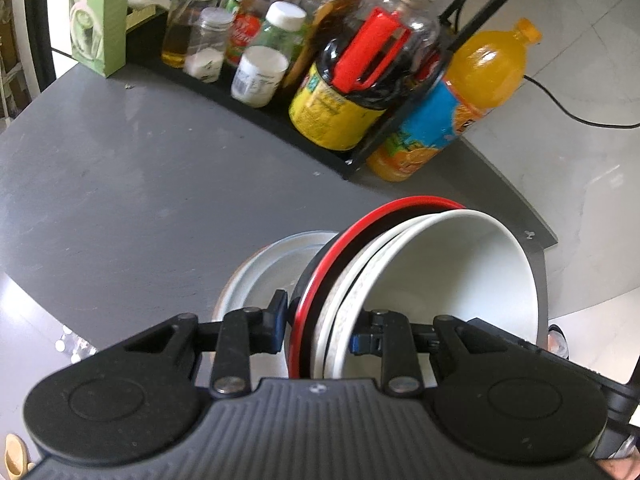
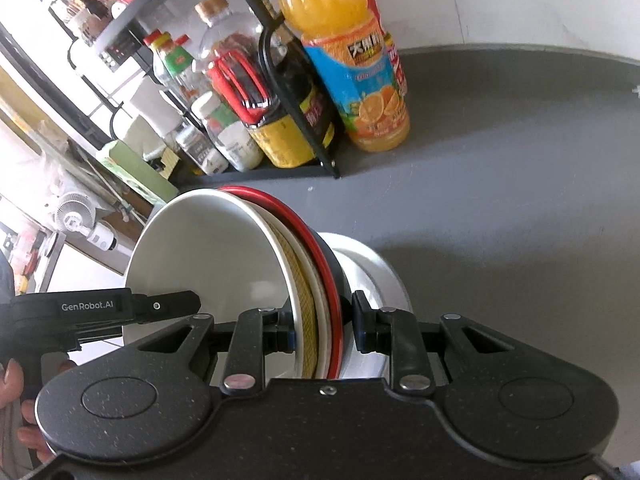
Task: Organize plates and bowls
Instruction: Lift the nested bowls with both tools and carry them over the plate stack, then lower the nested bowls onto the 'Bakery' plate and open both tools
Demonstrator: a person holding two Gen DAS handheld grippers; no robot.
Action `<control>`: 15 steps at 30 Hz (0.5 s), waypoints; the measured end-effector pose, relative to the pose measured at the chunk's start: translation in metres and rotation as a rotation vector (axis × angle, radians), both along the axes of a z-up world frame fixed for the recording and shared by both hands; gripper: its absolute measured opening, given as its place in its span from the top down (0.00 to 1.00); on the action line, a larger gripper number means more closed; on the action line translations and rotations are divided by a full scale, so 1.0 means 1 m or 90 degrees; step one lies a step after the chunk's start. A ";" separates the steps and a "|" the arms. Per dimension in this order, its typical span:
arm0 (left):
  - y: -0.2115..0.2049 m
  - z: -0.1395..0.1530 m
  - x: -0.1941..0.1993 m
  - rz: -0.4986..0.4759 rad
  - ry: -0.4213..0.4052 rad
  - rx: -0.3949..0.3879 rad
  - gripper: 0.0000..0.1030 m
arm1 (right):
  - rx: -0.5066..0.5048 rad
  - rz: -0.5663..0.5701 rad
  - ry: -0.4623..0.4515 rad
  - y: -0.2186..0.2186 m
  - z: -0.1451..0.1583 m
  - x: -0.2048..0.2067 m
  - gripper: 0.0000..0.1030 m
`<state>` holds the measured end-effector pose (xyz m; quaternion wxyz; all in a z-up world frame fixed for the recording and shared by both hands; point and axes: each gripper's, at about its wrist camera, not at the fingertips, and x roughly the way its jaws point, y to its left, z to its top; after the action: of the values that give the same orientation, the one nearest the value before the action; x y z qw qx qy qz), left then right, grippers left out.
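Observation:
A nested stack of bowls, tipped on its side, hangs over the grey table: a white bowl (image 1: 452,276) innermost, a patterned bowl, then a black bowl with a red rim (image 1: 320,276). My left gripper (image 1: 318,330) is shut on the stack's rims. My right gripper (image 2: 324,328) is shut on the same stack (image 2: 208,256) from the opposite side. A white plate (image 1: 260,276) lies on the table under the stack; it also shows in the right wrist view (image 2: 376,280).
A black wire rack (image 1: 260,100) full of bottles and jars stands at the table's back. An orange juice bottle (image 1: 472,92) stands beside it, also seen in the right wrist view (image 2: 348,68). A green carton (image 1: 98,16) stands far left. The table edge (image 1: 536,220) is close by.

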<state>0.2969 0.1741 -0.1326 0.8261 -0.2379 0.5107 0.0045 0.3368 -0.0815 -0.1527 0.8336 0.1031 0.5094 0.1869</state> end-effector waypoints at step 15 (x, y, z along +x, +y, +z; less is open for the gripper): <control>0.004 -0.033 0.012 -0.043 0.061 -0.004 0.74 | -0.019 -0.039 0.044 0.000 -0.022 -0.008 0.76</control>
<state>0.3091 0.1781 -0.1654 0.7998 -0.2227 0.5573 -0.0133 0.3291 -0.0818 -0.1749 0.8223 0.1130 0.5371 0.1501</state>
